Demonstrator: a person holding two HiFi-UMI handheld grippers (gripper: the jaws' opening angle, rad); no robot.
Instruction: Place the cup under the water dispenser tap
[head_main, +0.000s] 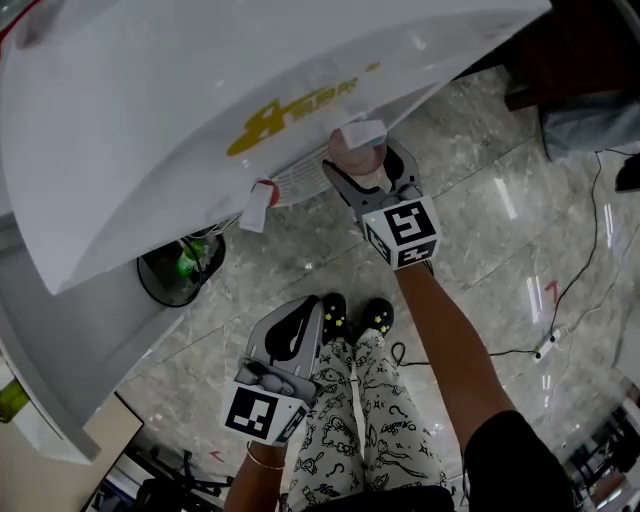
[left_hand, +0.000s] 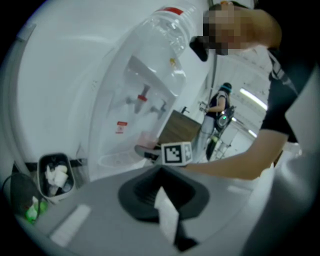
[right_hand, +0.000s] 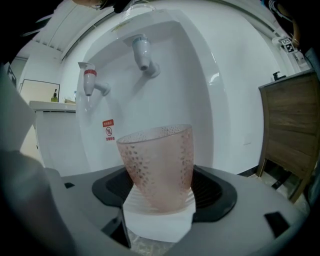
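A pink dimpled translucent cup (right_hand: 157, 160) stands upright between the jaws of my right gripper (right_hand: 159, 202), which is shut on it. It is held in front of the white water dispenser (right_hand: 200, 75), below and slightly right of the pale tap (right_hand: 142, 52); the red-topped tap (right_hand: 90, 80) is further left. From the head view the cup (head_main: 350, 152) and right gripper (head_main: 362, 165) are at the dispenser's front, beside its white drip tray (head_main: 300, 180). My left gripper (head_main: 285, 345) hangs low by my legs, pads together, holding nothing (left_hand: 167, 215).
A black waste bin (head_main: 180, 265) with rubbish stands left of the dispenser. A wooden cabinet (right_hand: 290, 125) is to its right. Cables (head_main: 560, 300) trail across the marble floor on the right. Another person (left_hand: 220, 105) stands far behind.
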